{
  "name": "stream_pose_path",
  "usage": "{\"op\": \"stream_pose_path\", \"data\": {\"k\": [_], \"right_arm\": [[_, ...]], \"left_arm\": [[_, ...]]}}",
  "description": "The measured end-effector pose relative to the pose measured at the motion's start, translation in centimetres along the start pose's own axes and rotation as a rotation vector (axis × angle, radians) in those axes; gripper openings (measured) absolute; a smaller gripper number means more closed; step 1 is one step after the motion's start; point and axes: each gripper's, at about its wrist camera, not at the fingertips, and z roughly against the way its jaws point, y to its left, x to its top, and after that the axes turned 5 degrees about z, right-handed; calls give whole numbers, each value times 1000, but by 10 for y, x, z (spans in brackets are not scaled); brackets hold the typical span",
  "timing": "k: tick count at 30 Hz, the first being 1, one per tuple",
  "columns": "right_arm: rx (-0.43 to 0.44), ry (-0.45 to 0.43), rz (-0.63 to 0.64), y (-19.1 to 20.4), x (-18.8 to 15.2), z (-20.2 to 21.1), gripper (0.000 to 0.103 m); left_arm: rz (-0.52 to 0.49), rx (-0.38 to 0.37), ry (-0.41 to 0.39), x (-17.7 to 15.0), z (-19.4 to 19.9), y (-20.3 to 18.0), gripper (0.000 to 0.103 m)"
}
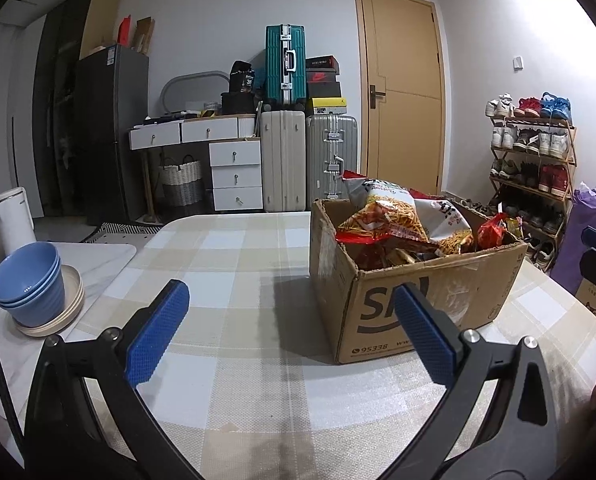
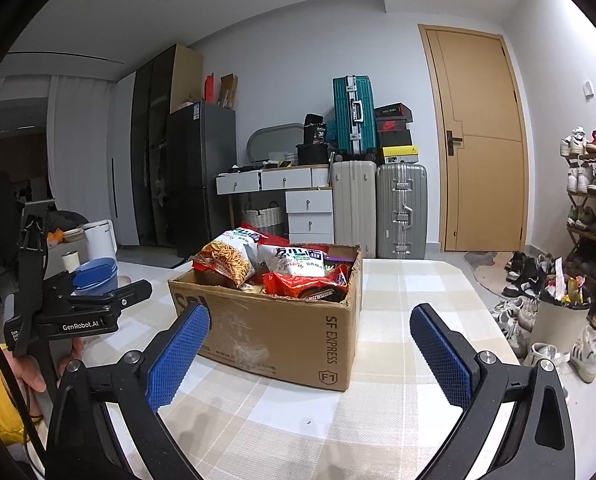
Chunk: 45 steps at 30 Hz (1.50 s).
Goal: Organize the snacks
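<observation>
Left wrist view: the left gripper hovers over the checked table with its blue pads spread wide and nothing between them. Ahead and to the right, near the table's far edge, stands an open box heaped with snack bags; a noodle-snack bag lies on top. Stacked blue bowls rest on a plate by the table's left edge.

Right wrist view: the right gripper also hangs open and empty above the table's near edge, the box straight ahead between its fingers. Red and white snack bags fill the box. The left gripper shows at the left, beside the box, held in a hand.
</observation>
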Motion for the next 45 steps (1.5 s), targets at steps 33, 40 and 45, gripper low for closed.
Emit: {"op": "stream_pose_path", "data": {"k": [33,40,45], "right_arm": [[5,-10,-25,-5,-4,0,103],[8,-10,-25,-5,-4,-1,103],[8,-11,-24,-5,-4,-1,103]], "left_arm": [[3,-4,1,1,21,0,103],[3,-3,3,1,21,1,103],[2,-4,2,2,21,1,103]]}}
